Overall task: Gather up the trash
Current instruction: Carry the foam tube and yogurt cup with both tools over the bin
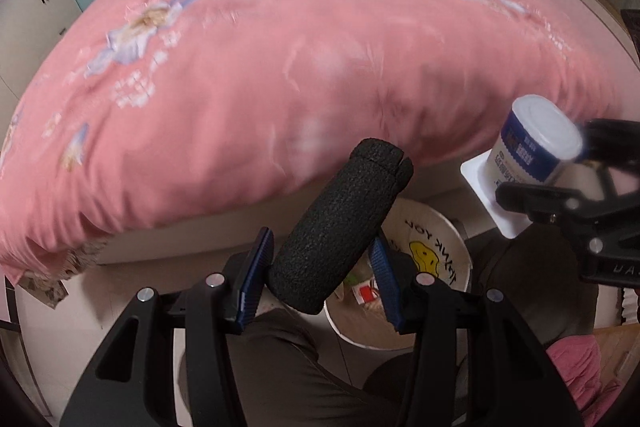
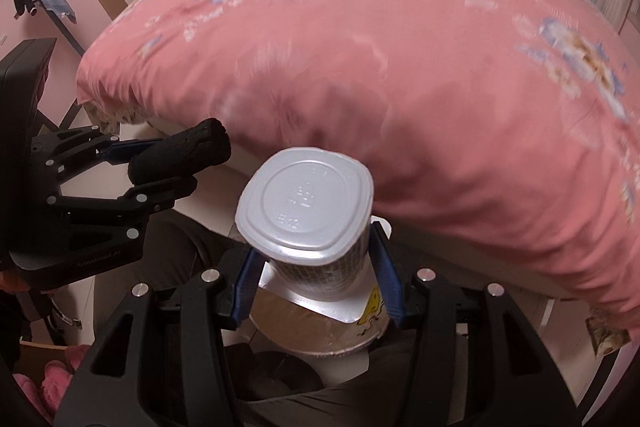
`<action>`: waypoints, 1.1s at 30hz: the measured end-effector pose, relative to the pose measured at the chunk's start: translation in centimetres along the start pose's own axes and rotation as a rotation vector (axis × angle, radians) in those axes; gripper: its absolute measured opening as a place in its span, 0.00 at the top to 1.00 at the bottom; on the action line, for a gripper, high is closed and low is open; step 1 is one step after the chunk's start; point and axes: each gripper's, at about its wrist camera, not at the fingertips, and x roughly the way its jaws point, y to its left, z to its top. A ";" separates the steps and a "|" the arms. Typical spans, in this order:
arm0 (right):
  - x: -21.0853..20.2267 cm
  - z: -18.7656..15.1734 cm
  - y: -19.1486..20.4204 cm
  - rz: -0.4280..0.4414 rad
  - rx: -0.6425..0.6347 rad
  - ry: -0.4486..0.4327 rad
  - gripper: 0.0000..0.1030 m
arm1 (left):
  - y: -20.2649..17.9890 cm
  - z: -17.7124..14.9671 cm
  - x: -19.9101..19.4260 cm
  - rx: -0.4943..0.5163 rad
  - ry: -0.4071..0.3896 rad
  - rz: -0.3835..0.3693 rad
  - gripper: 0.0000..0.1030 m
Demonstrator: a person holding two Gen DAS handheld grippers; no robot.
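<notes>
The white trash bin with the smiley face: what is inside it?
Inside the trash bin, the left wrist view shows a red-and-white wrapper and pale scraps. The black foam roll and the left gripper cover the rest, so the full contents cannot be seen.

Right gripper [image 2: 316,277]: clamps a white plastic yogurt cup [image 2: 306,211], base facing the camera.
Left gripper [image 2: 176,163]: far left, pinches a black foam cylinder [image 2: 180,153].
Background: pink floral quilt [image 2: 400,67].

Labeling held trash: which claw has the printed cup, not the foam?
The right claw holds the white yogurt cup with blue print; the left claw grips the black foam roll.
</notes>
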 end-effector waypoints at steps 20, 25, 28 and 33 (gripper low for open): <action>9.6 -5.3 -2.4 0.051 0.094 0.211 0.49 | -2.9 -3.3 10.1 0.001 0.220 -0.063 0.50; 11.9 -6.2 -3.0 0.059 0.125 0.260 0.49 | -3.5 -3.8 12.5 0.004 0.271 -0.076 0.50; 13.3 -6.9 -3.4 0.061 0.138 0.293 0.49 | -4.1 -4.2 13.9 0.009 0.307 -0.083 0.50; 15.4 -8.0 -3.7 0.070 0.155 0.341 0.49 | -4.0 -5.2 15.7 -0.004 0.357 -0.107 0.50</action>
